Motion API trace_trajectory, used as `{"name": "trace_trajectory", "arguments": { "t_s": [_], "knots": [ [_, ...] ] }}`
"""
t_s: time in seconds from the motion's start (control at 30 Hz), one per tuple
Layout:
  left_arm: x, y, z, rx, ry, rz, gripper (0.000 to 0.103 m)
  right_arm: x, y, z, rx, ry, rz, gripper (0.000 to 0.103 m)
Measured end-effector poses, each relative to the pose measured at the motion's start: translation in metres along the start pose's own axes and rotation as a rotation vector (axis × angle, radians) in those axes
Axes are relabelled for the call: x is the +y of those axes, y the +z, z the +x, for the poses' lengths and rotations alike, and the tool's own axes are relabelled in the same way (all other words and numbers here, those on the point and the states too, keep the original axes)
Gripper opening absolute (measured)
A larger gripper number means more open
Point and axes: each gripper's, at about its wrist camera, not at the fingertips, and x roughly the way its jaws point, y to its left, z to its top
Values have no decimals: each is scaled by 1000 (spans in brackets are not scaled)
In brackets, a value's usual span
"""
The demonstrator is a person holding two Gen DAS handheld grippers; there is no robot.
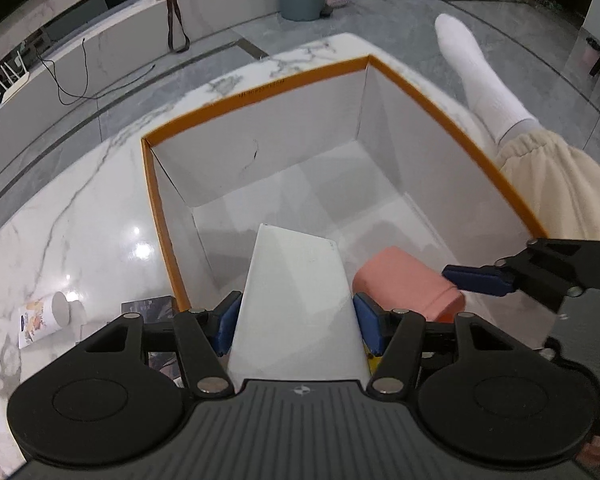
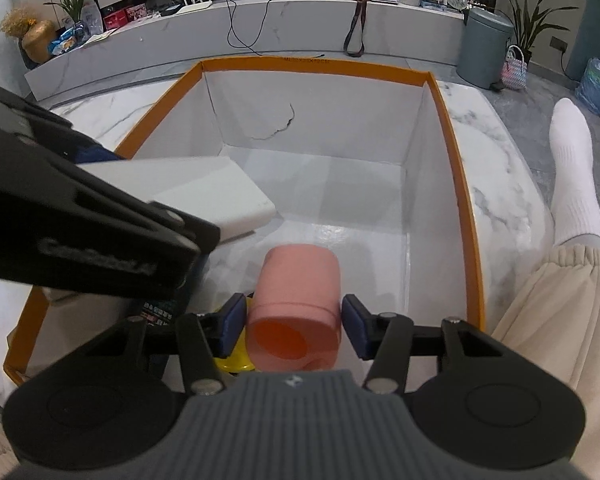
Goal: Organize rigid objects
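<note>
Clamped on a white flat box (image 1: 296,300), my left gripper (image 1: 296,322) has a blue pad pressed to each long side, and the box juts forward and down into the orange-rimmed carton (image 1: 260,92) on the marble table (image 1: 68,216). From my right wrist view that same white box (image 2: 204,192) hangs over the carton's left half, clear of the floor as far as I can tell.

My right gripper (image 2: 294,326) holds a pink cylindrical cup (image 2: 298,296) between its pads. The left pad touches it; on the right side I see a thin gap, so I cannot tell whether the grip is firm. Its open end faces my camera, and it lies low over the carton floor, just right of the white box.

Counting from left to right: one small printed canister (image 1: 46,316) lying on the marble outside the carton, one dark printed packet (image 1: 150,306) by the carton's near corner, one white box, one yellow item (image 2: 232,356) partly hidden under the cup, one pink cup. One carton holds them. At the right edge, a person's leg in cream trousers (image 2: 560,320) and a white sock (image 2: 576,176).
</note>
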Motion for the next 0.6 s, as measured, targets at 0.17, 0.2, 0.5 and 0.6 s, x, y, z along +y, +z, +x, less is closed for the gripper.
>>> {"name": "trace_trajectory", "arguments": {
  "t_s": [0.17,0.2,0.5,0.6],
  "knots": [
    [-7,-4,12,44,46,75,68,0,1,3,6,-5,1,52],
    [-9,-5,12,41,49,86,68,0,1,4,6,-7,1,53],
    [-13,-1,20,62,59,82,69,6,-1,0,-11,-18,-24,57],
    [-13,-1,22,64,55,81,69,7,-1,1,-11,-34,-31,57]
  ]
}}
